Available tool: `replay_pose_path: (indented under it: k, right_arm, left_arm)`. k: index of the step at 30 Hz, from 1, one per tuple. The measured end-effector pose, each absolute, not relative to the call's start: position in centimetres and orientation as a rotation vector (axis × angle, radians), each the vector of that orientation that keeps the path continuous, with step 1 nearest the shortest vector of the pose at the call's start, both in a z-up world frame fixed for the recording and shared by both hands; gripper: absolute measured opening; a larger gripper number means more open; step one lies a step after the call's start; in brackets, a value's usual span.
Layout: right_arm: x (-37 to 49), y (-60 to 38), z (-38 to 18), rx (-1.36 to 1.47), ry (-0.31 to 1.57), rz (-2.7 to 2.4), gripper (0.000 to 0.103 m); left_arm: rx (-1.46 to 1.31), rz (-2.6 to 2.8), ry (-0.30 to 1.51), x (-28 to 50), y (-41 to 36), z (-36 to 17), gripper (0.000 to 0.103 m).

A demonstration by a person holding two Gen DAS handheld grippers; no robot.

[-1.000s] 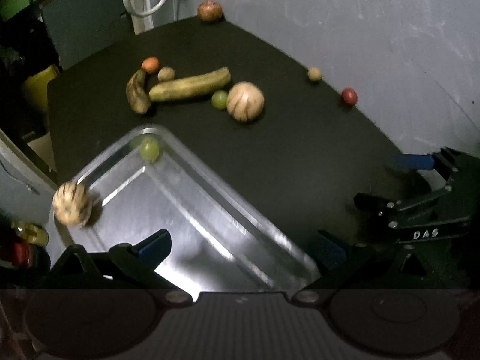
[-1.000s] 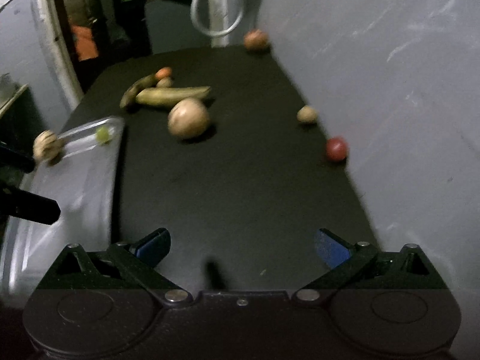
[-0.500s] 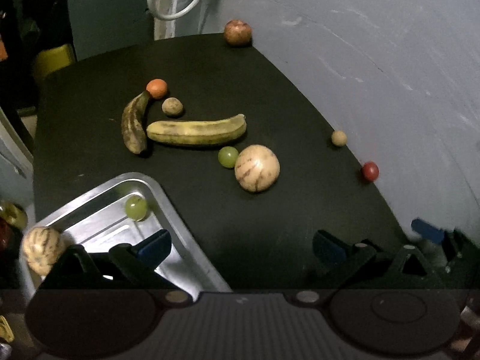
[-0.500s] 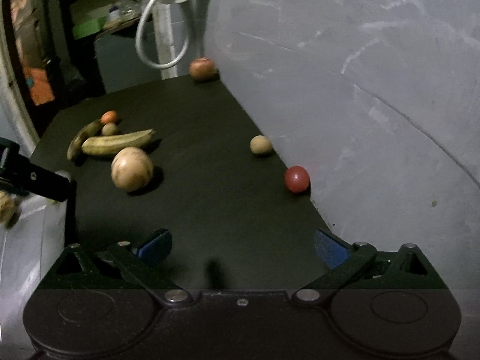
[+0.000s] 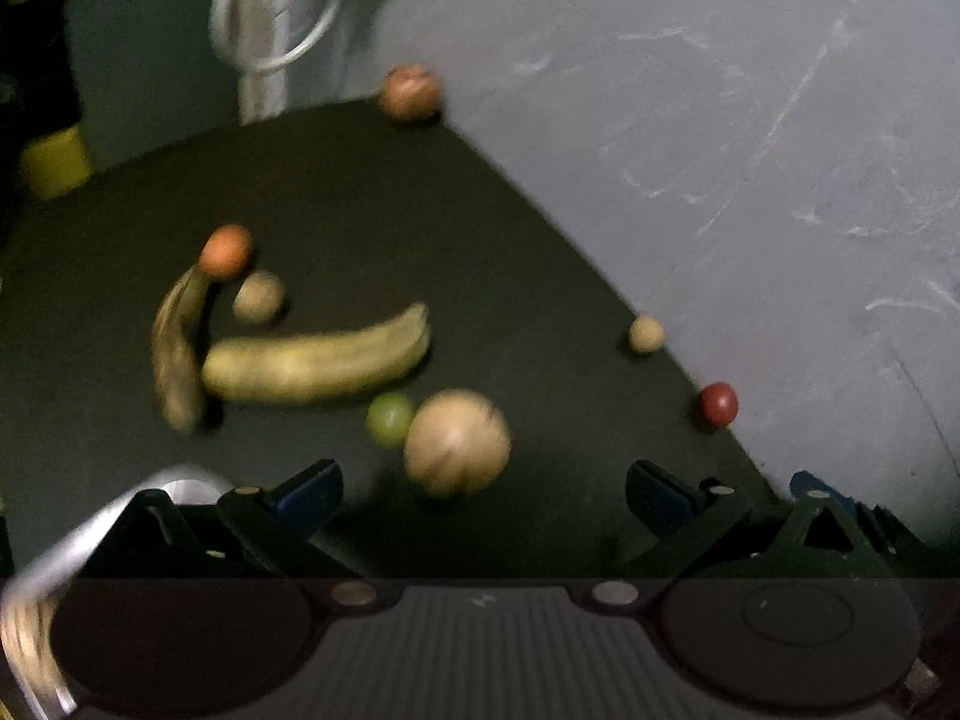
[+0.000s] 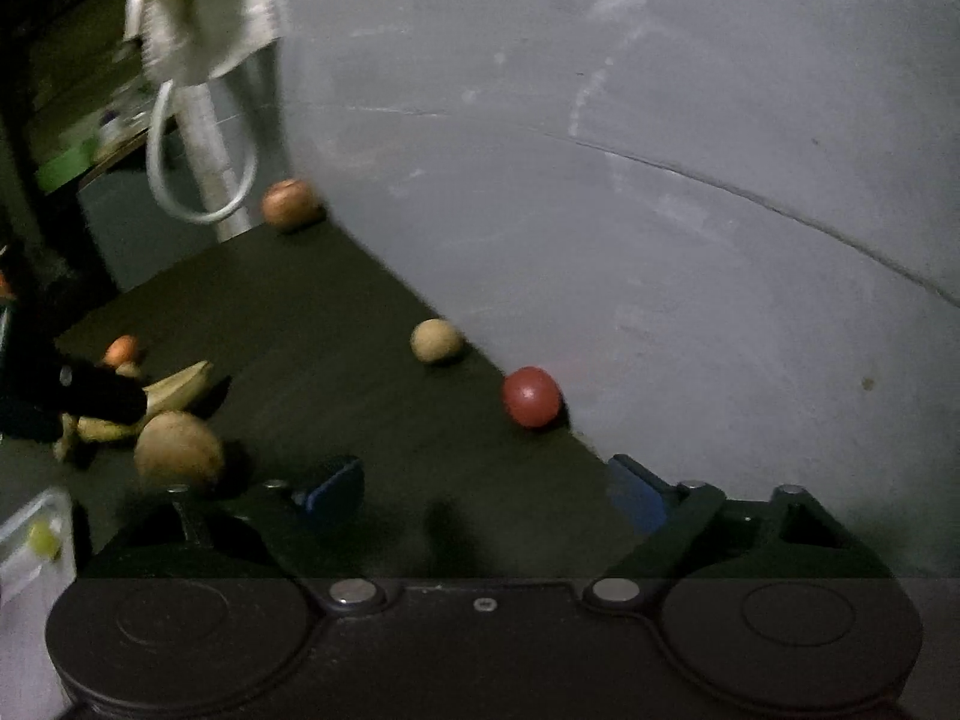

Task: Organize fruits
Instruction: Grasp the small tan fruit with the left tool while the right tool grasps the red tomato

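My left gripper (image 5: 483,489) is open and empty, just short of a round tan fruit (image 5: 457,443) and a green grape (image 5: 390,418). Beyond lie a yellow banana (image 5: 318,363), a browner banana (image 5: 177,354), an orange fruit (image 5: 225,250) and a small tan ball (image 5: 258,297). My right gripper (image 6: 486,489) is open and empty, low over the black table, with a red fruit (image 6: 531,396) ahead and a tan ball (image 6: 436,341) farther on. The metal tray (image 5: 72,540) sits at the left; a green grape (image 6: 43,537) lies in it.
A grey wall (image 5: 720,150) runs along the table's right edge. A reddish-brown apple (image 5: 411,91) sits at the far corner by a white pipe (image 5: 264,48). The small tan ball (image 5: 646,334) and red fruit (image 5: 718,403) lie against the wall.
Both grippers have moved forward and away from the tray. The left one has swung toward the round tan fruit, and the right one has closed in on the red fruit by the wall.
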State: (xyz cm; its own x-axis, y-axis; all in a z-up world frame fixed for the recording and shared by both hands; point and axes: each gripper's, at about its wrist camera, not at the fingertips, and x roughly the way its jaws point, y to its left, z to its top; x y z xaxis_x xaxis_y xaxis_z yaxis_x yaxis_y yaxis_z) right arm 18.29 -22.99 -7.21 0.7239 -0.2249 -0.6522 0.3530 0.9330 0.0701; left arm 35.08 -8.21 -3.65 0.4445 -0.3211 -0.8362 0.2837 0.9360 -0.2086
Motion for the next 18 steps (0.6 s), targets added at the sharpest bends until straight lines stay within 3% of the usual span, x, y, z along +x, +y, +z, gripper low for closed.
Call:
replay_pose_path:
  k: [6, 11, 18]
  right_arm:
    - [20.0, -22.8, -7.9, 0.221, 0.644, -0.406, 0.079]
    - [21.1, -23.0, -8.8, 0.202, 0.644, -0.449, 0.064]
    - [21.9, -23.1, -10.1, 0.148, 0.662, -0.473, 0.052]
  left_arm:
    - [0.17, -0.559, 0.941, 39.8, -13.1, -3.5, 0.102]
    - [0.298, -0.68, 0.917, 42.3, -17.8, -5.6, 0.101]
    - [0.361, -0.736, 0.958, 44.0, -20.9, -8.6, 0.088]
